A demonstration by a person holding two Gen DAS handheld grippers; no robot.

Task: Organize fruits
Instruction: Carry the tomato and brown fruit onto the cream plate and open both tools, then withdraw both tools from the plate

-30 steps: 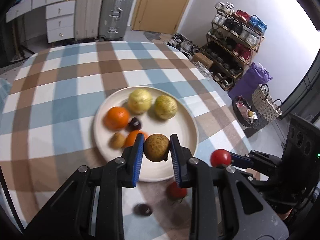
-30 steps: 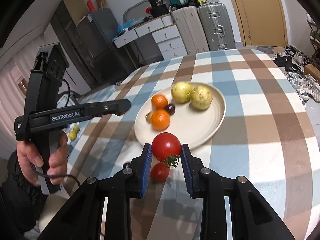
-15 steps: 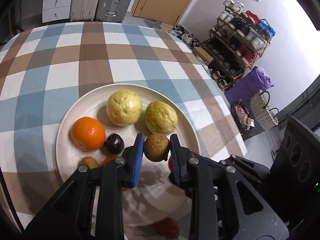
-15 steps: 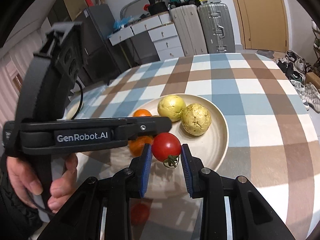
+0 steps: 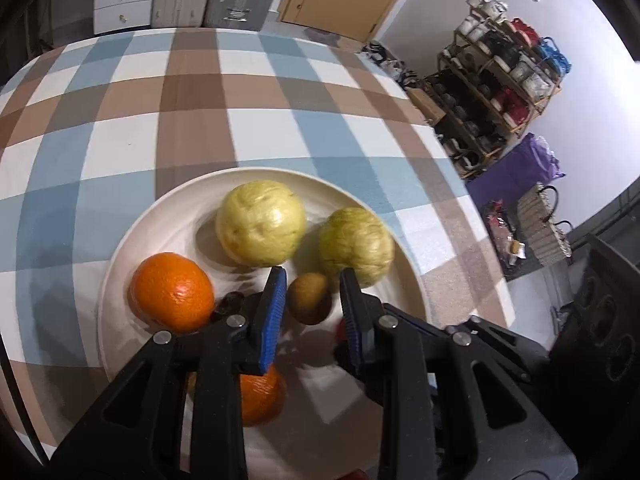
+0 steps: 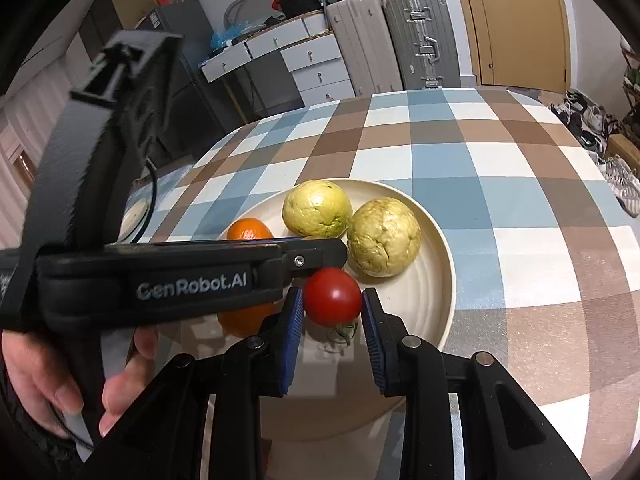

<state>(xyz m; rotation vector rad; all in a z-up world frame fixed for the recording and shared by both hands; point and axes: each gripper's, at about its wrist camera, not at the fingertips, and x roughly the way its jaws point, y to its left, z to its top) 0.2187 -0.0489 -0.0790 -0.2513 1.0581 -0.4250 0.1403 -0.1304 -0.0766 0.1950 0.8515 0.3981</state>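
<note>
Most of the fruit already sits on the cream plate (image 5: 120, 264) in the middle of the checked counter (image 5: 192, 92): two pale green guavas, two oranges and a dark plum. The left hand-held gripper (image 5: 312, 300) is released, its jaws apart around the small brown fruit (image 5: 310, 298) resting on the plate. The right hand-held gripper (image 6: 330, 316) looks clenched on the tomato (image 6: 332, 296) over the plate's near side; setting it down appears to remain.

Checked tablecloth (image 5: 192, 92), two suitcases (image 6: 394, 40), white drawers (image 6: 316, 68), wooden door (image 6: 516, 20), shoe rack (image 5: 496, 80), purple bag (image 5: 520, 168)
</note>
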